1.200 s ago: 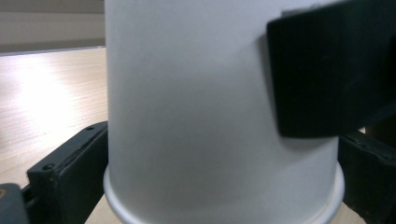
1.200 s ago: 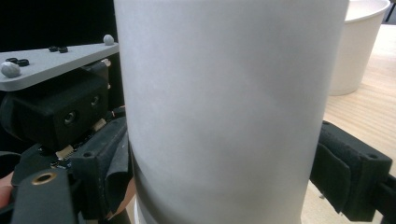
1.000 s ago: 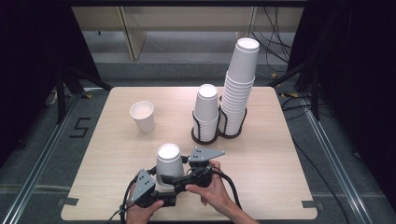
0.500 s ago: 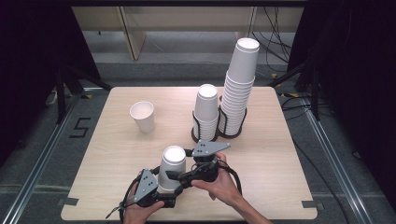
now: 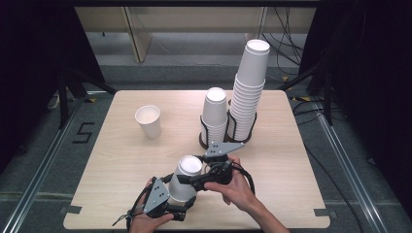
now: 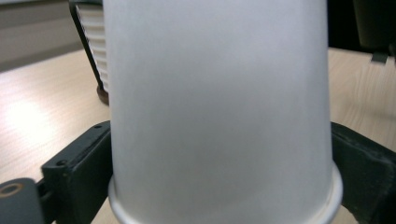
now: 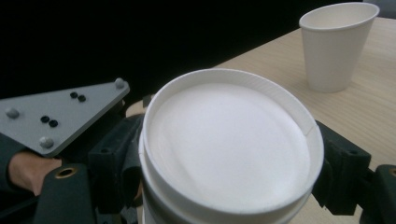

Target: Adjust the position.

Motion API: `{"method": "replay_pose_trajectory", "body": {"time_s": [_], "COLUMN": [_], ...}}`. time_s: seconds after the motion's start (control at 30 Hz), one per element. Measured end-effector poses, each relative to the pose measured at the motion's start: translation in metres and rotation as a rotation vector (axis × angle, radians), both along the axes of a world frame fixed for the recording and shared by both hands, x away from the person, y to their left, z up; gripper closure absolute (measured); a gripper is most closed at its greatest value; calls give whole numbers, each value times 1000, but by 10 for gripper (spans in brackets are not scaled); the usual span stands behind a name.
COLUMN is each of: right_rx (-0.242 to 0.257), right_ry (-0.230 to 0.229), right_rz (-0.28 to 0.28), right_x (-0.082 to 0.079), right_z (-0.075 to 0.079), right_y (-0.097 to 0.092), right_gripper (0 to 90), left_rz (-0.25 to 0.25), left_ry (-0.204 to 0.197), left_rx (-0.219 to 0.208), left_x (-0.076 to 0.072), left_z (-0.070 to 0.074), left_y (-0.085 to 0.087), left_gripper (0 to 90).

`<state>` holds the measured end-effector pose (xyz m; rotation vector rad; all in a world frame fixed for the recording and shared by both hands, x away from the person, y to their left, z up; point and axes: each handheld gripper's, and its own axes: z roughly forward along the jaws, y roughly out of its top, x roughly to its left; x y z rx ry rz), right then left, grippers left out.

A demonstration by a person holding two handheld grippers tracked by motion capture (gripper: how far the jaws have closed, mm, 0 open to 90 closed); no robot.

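Note:
An upturned white paper cup (image 5: 184, 182) leans a little near the table's front edge. My left gripper (image 5: 180, 203) has its jaws against the cup's wall just above the rim (image 6: 222, 205). They have just been opening, with the cup between them. My right gripper (image 5: 191, 175) comes in from the right and is shut on the top cup (image 7: 229, 149) around its raised bottom end. A second nested layer shows under that cup in the right gripper view. The left gripper's grey plate (image 7: 60, 116) lies just beyond it.
An upright empty cup (image 5: 148, 120) stands at the table's left middle, also in the right gripper view as the upright cup (image 7: 337, 44). A black wire holder (image 5: 214, 141) at the back centre carries a short stack (image 5: 214, 114) and a tall stack (image 5: 248, 87) of upturned cups.
My right gripper has risen and shifted slightly to the right along the cup's upper end. The cup's top has leaned a little rightward. The left hand has stayed where it was.

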<state>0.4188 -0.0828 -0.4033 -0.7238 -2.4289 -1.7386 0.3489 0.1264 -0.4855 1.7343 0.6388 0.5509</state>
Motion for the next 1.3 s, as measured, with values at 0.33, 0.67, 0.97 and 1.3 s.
{"method": "replay_pose_trajectory", "body": {"time_s": [0.33, 0.67, 0.97, 1.3], "right_rx": [135, 147, 158, 137], "right_ry": [49, 89, 120, 134], "right_rz": [-48, -51, -57, -42], "right_x": [1, 5, 6, 8], "right_z": [3, -5, -8, -8], "right_y": [-5, -6, -7, -9], "right_gripper": [237, 235, 236, 214], "left_rz": [57, 45, 47, 27], "left_ry": [-84, -44, -51, -62], "left_rx": [-54, -59, -63, 2], "left_x": [-2, -1, 0, 0], "left_z": [4, 2, 2, 7], "left_y": [4, 5, 6, 9], "left_gripper": [27, 38, 32, 95]}}
